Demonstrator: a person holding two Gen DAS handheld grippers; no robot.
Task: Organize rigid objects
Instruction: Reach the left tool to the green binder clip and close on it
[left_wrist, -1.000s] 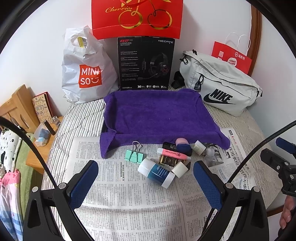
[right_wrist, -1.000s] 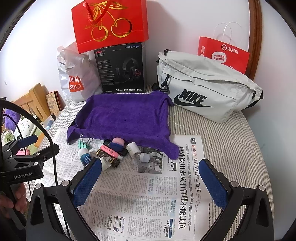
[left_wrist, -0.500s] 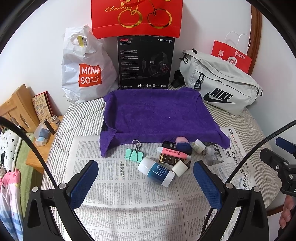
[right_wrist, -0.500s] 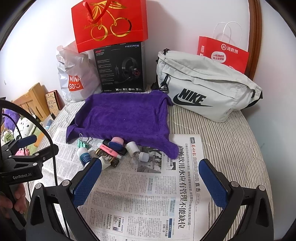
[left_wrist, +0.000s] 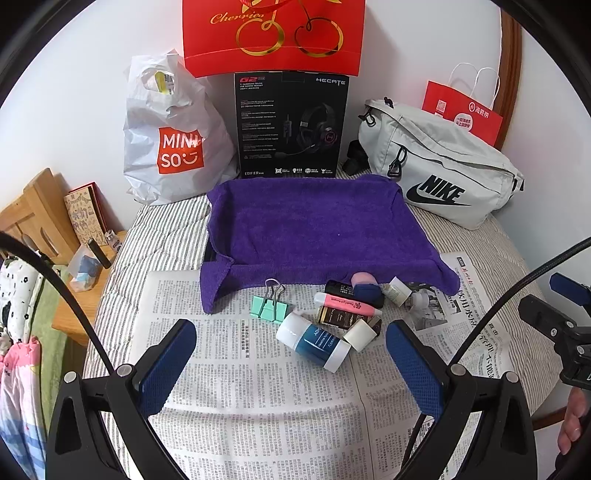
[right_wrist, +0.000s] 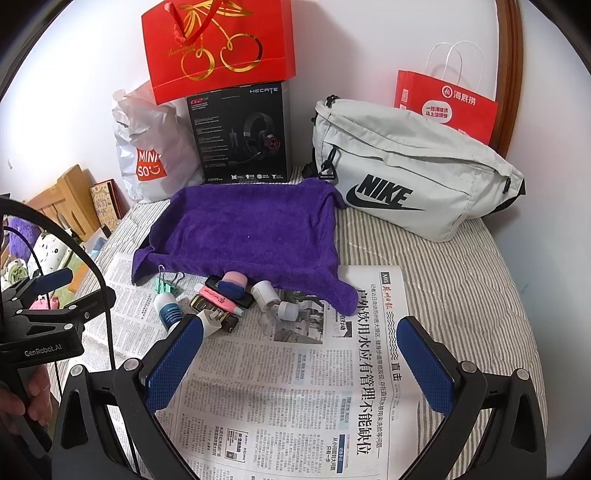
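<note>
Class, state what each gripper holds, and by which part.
Nothing is held. The left gripper and right gripper are both open, above the newspaper.

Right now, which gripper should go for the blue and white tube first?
Left, probably. The blue and white tube lies just ahead between the left gripper's open fingers. The right gripper is also open, but faces bare newspaper, with the tube off to its left.

A white plastic bag (left_wrist: 173, 136) reads "MINISO"; the black headset box (left_wrist: 291, 125) "HECATE", "G2" and "EDIFIER"; the grey bag (right_wrist: 413, 177) "NIKE"; the red gift bag (left_wrist: 273, 33) "Cherries"; the left claw's mount (right_wrist: 44, 347) "GenRobot.AI".
</note>
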